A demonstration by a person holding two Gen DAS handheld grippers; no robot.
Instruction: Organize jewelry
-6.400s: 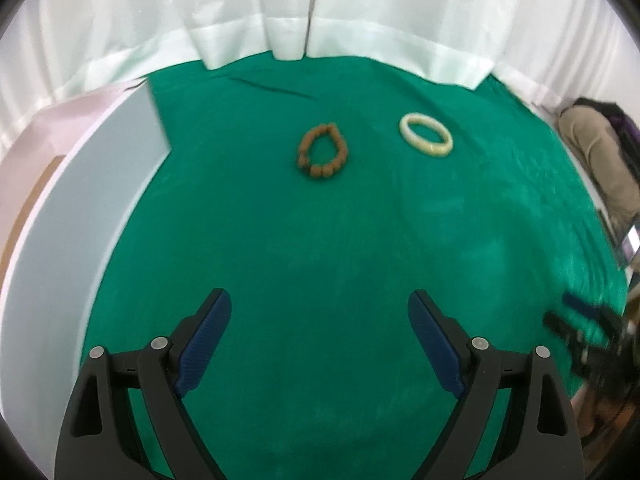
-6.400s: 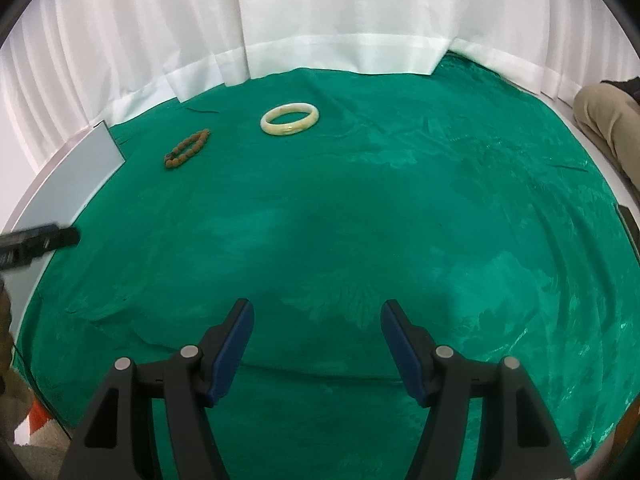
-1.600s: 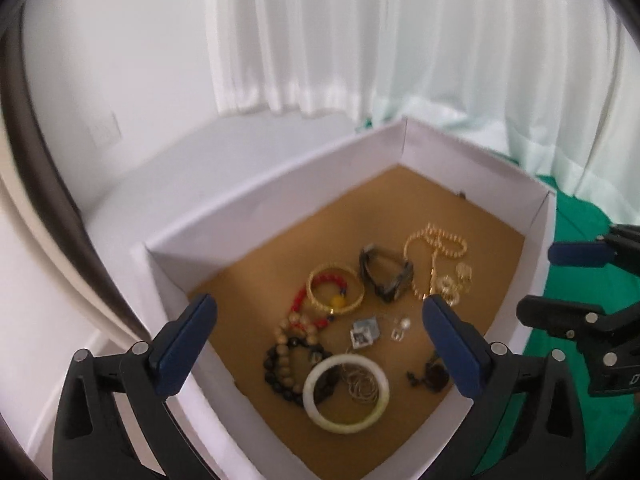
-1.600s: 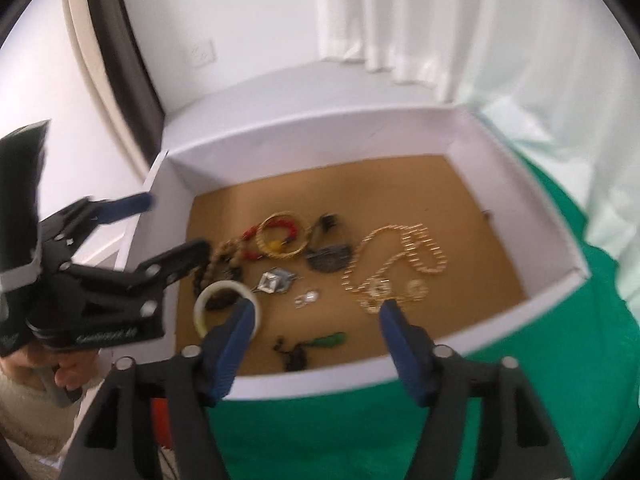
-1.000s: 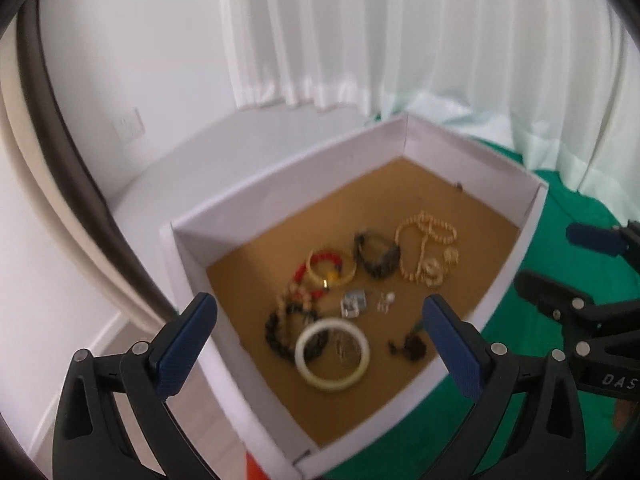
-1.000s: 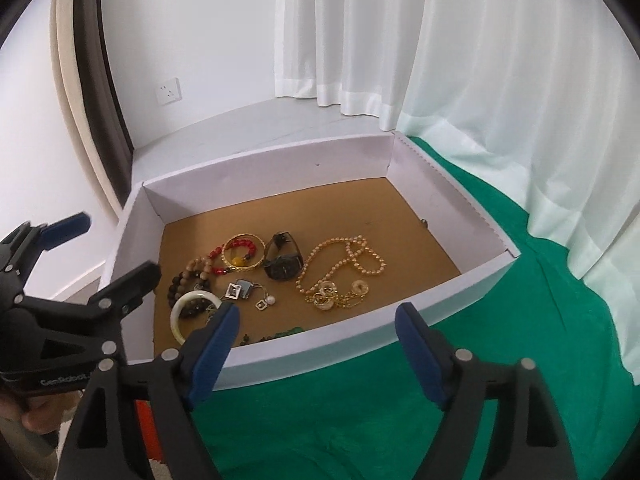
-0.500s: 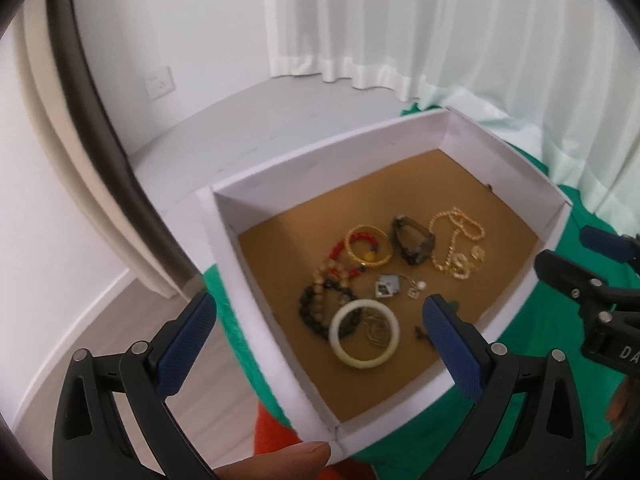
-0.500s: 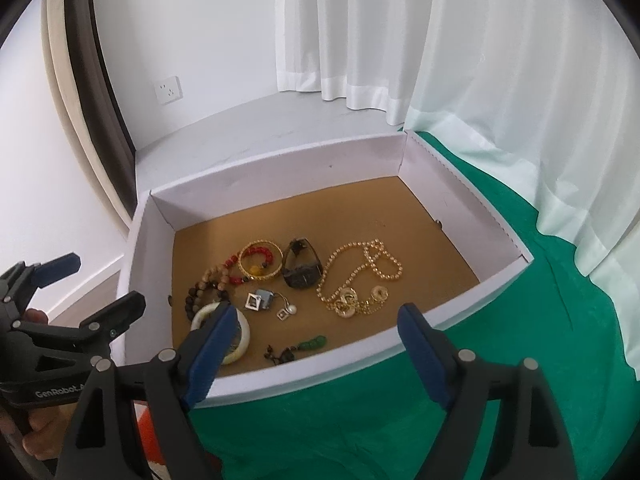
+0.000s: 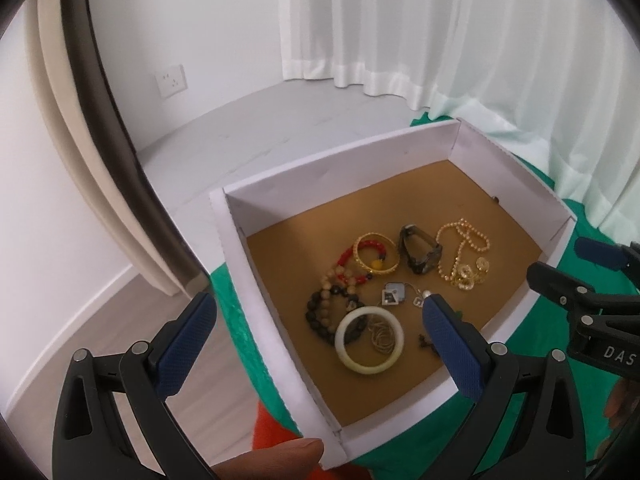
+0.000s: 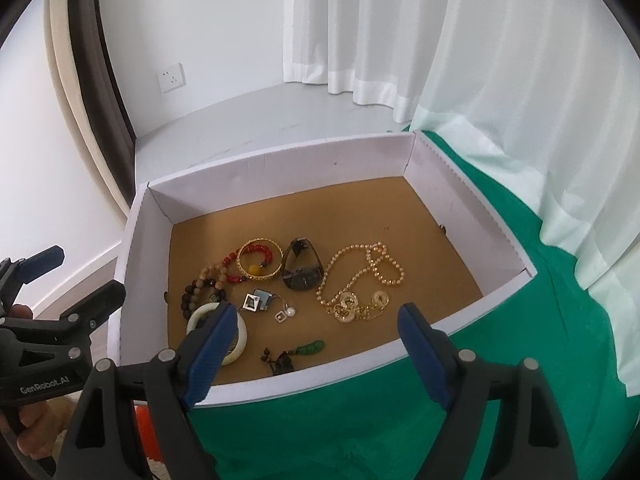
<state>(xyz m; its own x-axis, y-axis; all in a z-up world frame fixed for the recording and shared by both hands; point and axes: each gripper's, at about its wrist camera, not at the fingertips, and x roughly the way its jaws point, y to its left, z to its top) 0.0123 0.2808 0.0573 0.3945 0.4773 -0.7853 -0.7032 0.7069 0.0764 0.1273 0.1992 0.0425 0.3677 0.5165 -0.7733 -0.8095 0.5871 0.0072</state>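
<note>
From the left wrist view, the left tongs (image 9: 316, 330) hang above the near-left corner of a white box (image 9: 320, 184) with a brown floor, fingers spread wide and holding nothing. The box sits on green cloth (image 9: 532, 396). Between the fingers, just ahead of them, lies a pale bangle (image 9: 369, 345), with a thin chain coiled inside it and dark beads (image 9: 320, 316) touching its left edge. Farther ahead are red beads (image 9: 360, 256) overlapping a gold bangle (image 9: 378, 257); right of that, a dark watch (image 9: 420, 250), then a gold necklace (image 9: 464, 254) farthest right. A small square pendant (image 9: 392, 295) lies just off the right fingertip. The right tongs (image 9: 592, 276) show at the right edge, beyond the box's right wall, also spread. A fingertip (image 9: 276, 458) pokes in at the bottom.

From the right wrist view, the right tongs (image 10: 316, 350) hover over the box's (image 10: 280, 160) near wall, fingers wide apart and empty. The pale bangle (image 10: 218, 330) is partly hidden behind the left finger. Ahead of the gap sit the pendant (image 10: 256, 302), a tiny pearl charm (image 10: 286, 314) and the necklace (image 10: 360, 280). The watch (image 10: 302, 264) and gold bangle (image 10: 260, 266) lie farther on, to the left. A green charm (image 10: 310, 348) on a dark cord lies close in, between the fingers. The left tongs (image 10: 74, 280) show at the left edge, outside the box's left wall, spread.
</note>
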